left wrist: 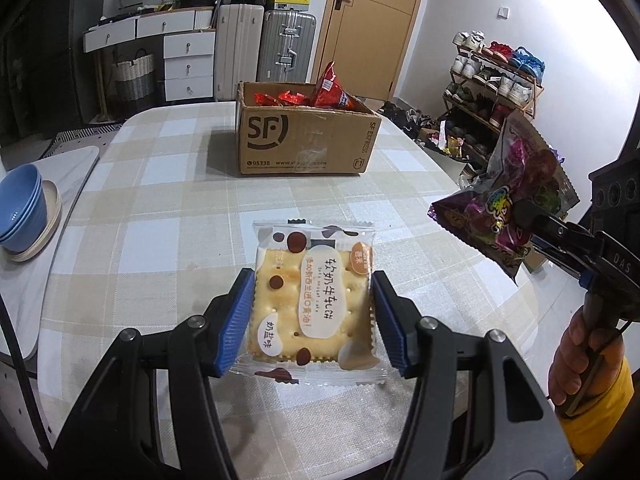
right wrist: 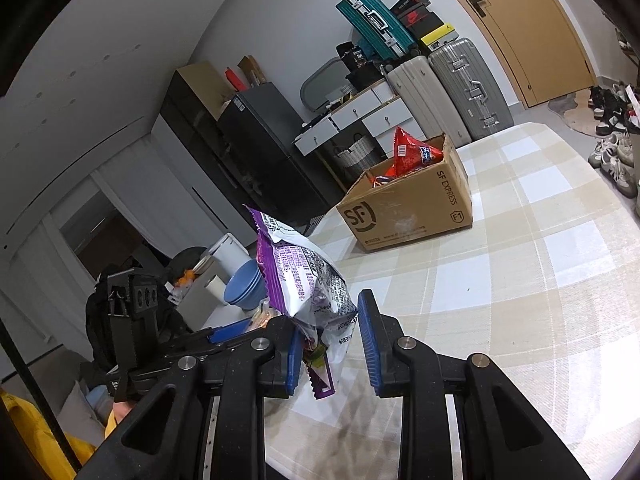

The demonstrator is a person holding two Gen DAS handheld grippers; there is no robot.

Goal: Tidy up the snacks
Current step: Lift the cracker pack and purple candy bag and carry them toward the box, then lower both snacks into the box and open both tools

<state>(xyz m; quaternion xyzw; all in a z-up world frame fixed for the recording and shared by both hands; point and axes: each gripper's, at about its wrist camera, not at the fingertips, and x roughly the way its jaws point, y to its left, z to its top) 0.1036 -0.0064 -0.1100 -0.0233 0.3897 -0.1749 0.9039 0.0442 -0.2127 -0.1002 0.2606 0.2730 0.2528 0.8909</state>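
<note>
**Operator:** Report the left side first.

**Technician:** The left gripper (left wrist: 313, 312) straddles the cracker packet (left wrist: 314, 300) on the bench (left wrist: 168, 200), near the bench's 6 o'clock edge. The blue pads (left wrist: 236, 320) sit at the packet's 9 and 3 o'clock edges, touching or just beside the film; whether they are pressing cannot be told. The left gripper points level and forward toward 12 o'clock.

**Operator:** Handling properties?

**Technician:** Judged light, flat and brittle inside slippery film. Take hold across the two side edges with moderate force; excess force may crack the biscuit.

**Operator:** Right side.

**Technician:** The right gripper (right wrist: 330, 342) is raised above the bench and rolled to one side. The purple snack bag (right wrist: 304, 280) hangs between the jaws; the wrist view shows one pad on the bag and the other standing off it, so clamping cannot be confirmed. The bag is judged soft, light and crinkly; hold the gathered lower end.

**Operator:** Destination?

**Technician:** Presumably the SF cardboard box (left wrist: 304, 140) at 12 o'clock, already holding red snack packets (left wrist: 332, 92).
</note>
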